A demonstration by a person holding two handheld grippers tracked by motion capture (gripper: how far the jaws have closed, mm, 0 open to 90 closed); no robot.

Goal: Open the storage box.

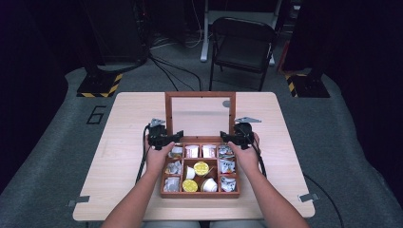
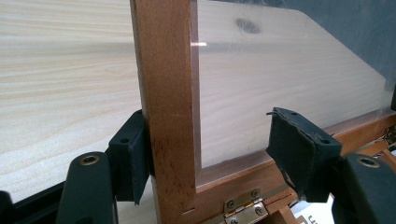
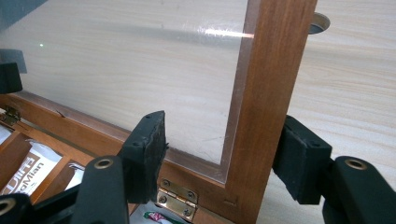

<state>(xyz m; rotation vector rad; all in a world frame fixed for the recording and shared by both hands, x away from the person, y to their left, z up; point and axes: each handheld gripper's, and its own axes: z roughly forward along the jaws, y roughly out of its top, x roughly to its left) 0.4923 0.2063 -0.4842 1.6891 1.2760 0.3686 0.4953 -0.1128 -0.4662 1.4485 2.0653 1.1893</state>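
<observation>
A wooden compartment box [image 1: 199, 194] sits on the table with its clear-paned lid [image 1: 199, 95] standing upright. It holds sachets and yellow-lidded cups [image 1: 201, 167]. My left gripper [image 1: 164, 137] straddles the lid's left rail [image 2: 163, 93] just above the hinge [image 2: 243, 207]. Its outer pad [image 2: 135, 154] touches the wood, while the inner pad [image 2: 299, 149] stands apart in front of the pane. My right gripper [image 1: 236, 137] straddles the right rail [image 3: 271, 70]. There the outer pad [image 3: 299, 163] is at the wood's edge and the inner pad [image 3: 149, 144] is clear of it. Both grippers are open.
The light wooden table [image 1: 119, 156] has bare room to the left, right and behind the box. A round hole [image 3: 320, 23] lies in the tabletop behind the lid. A black folding chair [image 1: 242, 45] and floor cables are beyond the far edge.
</observation>
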